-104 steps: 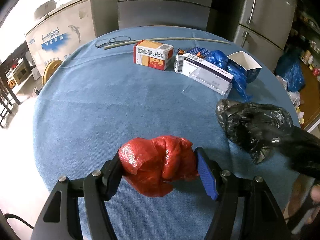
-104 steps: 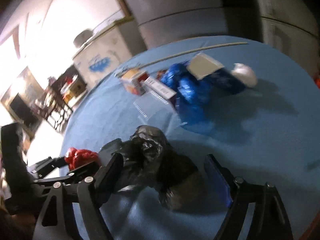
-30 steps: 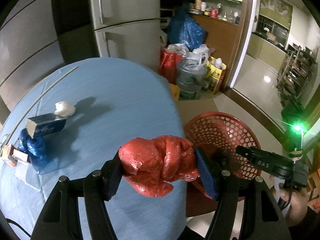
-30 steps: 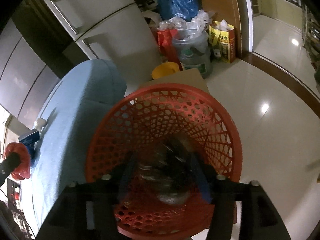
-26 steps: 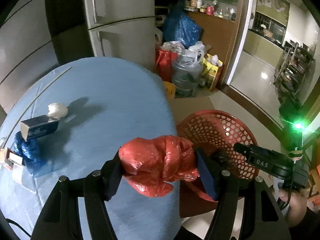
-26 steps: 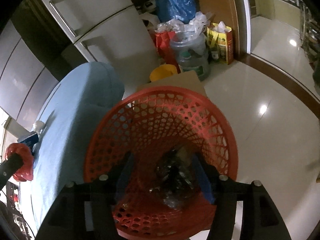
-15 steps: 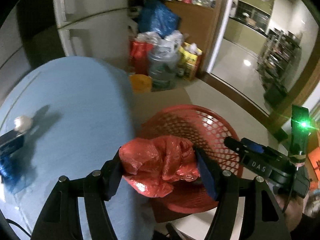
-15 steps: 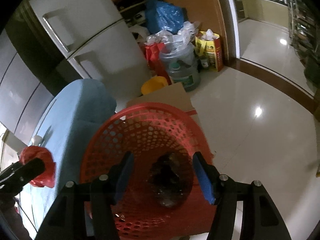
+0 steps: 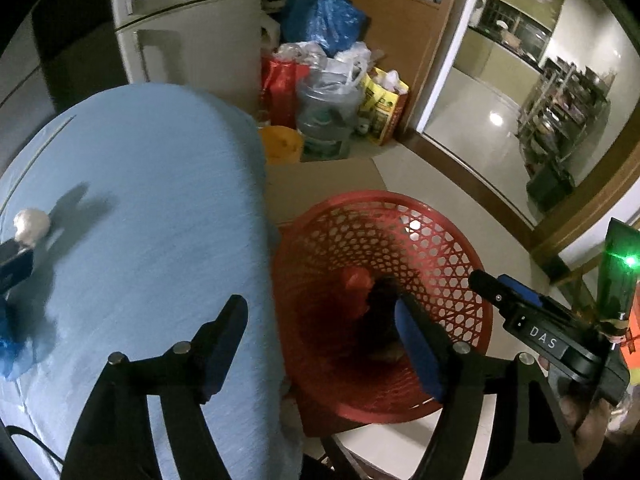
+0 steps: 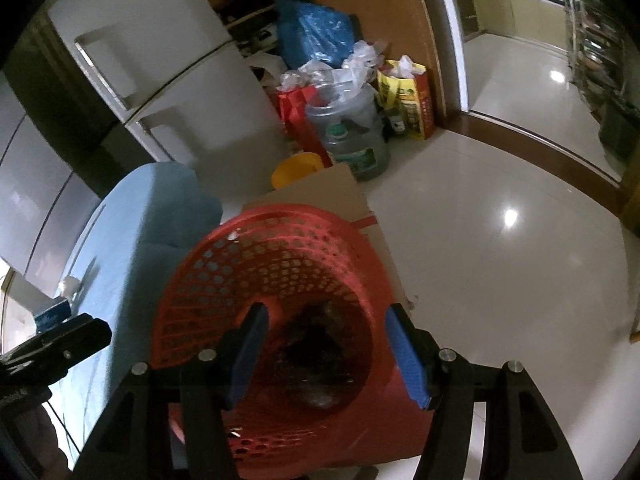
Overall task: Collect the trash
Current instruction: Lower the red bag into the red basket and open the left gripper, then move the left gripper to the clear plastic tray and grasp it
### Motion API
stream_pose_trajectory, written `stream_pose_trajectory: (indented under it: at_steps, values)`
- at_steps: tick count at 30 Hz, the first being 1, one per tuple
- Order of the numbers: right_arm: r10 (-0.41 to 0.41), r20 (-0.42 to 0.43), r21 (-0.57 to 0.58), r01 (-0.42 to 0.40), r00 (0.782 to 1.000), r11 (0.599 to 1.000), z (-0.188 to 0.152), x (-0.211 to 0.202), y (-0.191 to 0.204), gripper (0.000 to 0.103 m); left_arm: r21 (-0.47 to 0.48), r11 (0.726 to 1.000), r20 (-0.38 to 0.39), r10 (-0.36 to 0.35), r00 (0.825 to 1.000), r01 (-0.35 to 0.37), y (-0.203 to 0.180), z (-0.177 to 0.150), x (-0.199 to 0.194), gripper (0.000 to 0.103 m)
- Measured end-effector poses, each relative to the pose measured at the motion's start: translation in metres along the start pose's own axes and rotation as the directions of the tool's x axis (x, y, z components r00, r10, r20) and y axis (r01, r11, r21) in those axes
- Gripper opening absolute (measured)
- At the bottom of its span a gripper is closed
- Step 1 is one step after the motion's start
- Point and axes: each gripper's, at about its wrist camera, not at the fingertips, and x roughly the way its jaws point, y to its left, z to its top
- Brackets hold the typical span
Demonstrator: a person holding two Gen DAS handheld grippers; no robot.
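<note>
Two bags (image 9: 354, 280) in basket (image 9: 440, 240), below jaws.

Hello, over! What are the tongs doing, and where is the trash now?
Left tongs opening, nothing between them. Right tongs open, empty, over the red basket. Red bag and black bag lie in the basket. Nothing in the way.

basket (image 9: 436, 248): red, honeycomb lattice
tablecloth (image 9: 160, 216): pale blue, plain
bag in basket (image 10: 316, 356): black
gripper pads (image 10: 404, 360): blue
floor (image 10: 500, 272): glossy cream

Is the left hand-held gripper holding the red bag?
No, the left hand-held gripper is empty, opening; the red bag lies in the basket.
</note>
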Motion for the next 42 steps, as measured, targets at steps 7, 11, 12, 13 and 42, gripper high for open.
stream_pose_trajectory:
  at_steps: [7,11,12,13,42]
  values:
    - [0.041,-0.021,-0.078,-0.042,0.999,0.996,-0.010,0.005,0.042,0.065,-0.115,0.992,0.058,0.059,0.997,-0.052,0.052,-0.026,-0.038,0.077]
    - [0.068,-0.033,-0.130,-0.071,0.997,0.989,-0.017,0.007,0.069,0.065,-0.216,0.973,0.076,0.104,0.992,-0.085,0.093,-0.047,-0.058,0.077]
    - [0.078,-0.040,-0.149,-0.083,0.996,0.985,-0.019,0.007,0.080,0.065,-0.247,0.964,0.083,0.117,0.990,-0.094,0.106,-0.055,-0.064,0.077]
    - [0.084,-0.045,-0.159,-0.090,0.995,0.983,-0.021,0.008,0.086,0.065,-0.281,0.954,0.085,0.135,0.987,-0.106,0.118,-0.062,-0.070,0.077]
    - [0.173,-0.178,-0.353,-0.227,0.969,0.907,-0.064,0.014,0.193,0.068,-0.653,0.664,-0.064,0.432,0.900,-0.365,0.317,-0.136,-0.085,0.085]
